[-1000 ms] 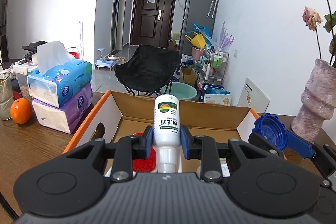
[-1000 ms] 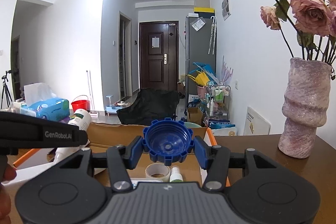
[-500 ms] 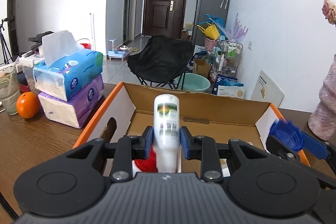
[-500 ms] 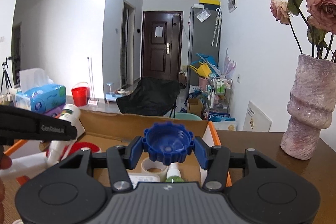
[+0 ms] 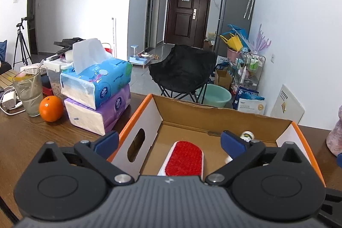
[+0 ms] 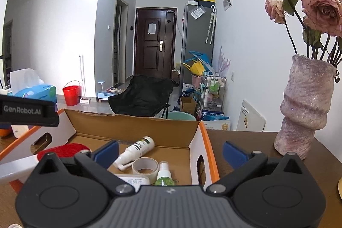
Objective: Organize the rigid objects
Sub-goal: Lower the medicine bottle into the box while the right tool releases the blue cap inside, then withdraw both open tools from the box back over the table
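Note:
An orange-edged cardboard box [image 5: 136,119] stands on the wooden table. Over its near side my left gripper [image 5: 170,141] has its jaws opening wide, with nothing between them. Below it a red brush [image 5: 183,158] lies in the box. My right gripper [image 6: 171,152] hovers over the box's right part, its jaws also opening and empty. Under it lie a white bottle [image 6: 136,152] on its side, a tape roll [image 6: 145,166], a small green spray bottle [image 6: 163,174] and a flat white case [image 6: 132,179]. The blue cap is out of sight.
Two stacked tissue packs [image 5: 96,91], an orange [image 5: 51,109] and a glass [image 5: 28,93] stand left of the box. A pink vase [image 6: 303,112] with dried roses stands on the table to the right. The left gripper's black body [image 6: 27,110] juts in at the left.
Both grippers went from shut to wide open. The white bottle left the left gripper and now lies in the box. The blue cap left the right gripper and is gone from view.

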### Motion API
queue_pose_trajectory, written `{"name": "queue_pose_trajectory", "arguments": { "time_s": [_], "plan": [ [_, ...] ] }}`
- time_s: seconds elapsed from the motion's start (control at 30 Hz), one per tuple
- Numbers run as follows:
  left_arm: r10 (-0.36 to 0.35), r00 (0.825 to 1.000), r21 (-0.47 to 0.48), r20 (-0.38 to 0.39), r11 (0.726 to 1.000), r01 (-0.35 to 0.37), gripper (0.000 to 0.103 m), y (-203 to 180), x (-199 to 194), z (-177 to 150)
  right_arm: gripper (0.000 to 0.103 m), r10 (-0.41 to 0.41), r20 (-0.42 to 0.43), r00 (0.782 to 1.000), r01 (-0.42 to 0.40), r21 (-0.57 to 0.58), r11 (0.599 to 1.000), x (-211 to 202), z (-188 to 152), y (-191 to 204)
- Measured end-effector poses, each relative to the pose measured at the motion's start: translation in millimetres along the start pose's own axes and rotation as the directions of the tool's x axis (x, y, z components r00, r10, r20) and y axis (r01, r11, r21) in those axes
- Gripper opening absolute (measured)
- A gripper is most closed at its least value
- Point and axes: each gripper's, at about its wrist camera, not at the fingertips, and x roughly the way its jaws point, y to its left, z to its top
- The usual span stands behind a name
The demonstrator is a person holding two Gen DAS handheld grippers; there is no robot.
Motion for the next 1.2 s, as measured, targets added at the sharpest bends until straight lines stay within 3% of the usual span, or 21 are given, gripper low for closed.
{"name": "queue_pose_trajectory", "arguments": {
  "time_s": [0.47,1.2],
  "plan": [
    [-0.023,1.000,0.034,0.014,0.999,0.023,0.103,1.5,-25.3,4.7,0.103,0.019,0.016,1.000,-0.019,0.007,1.000,-23.6,9.5,-4.4],
    [-0.057,0.998,0.084,0.033,0.995,0.054,0.103,24.3,-91.8,-11.8,0.103,0.037,0.040,0.999,-0.036,-0.002,0.999,-107.6,5.4,-17.8]
  ]
}}
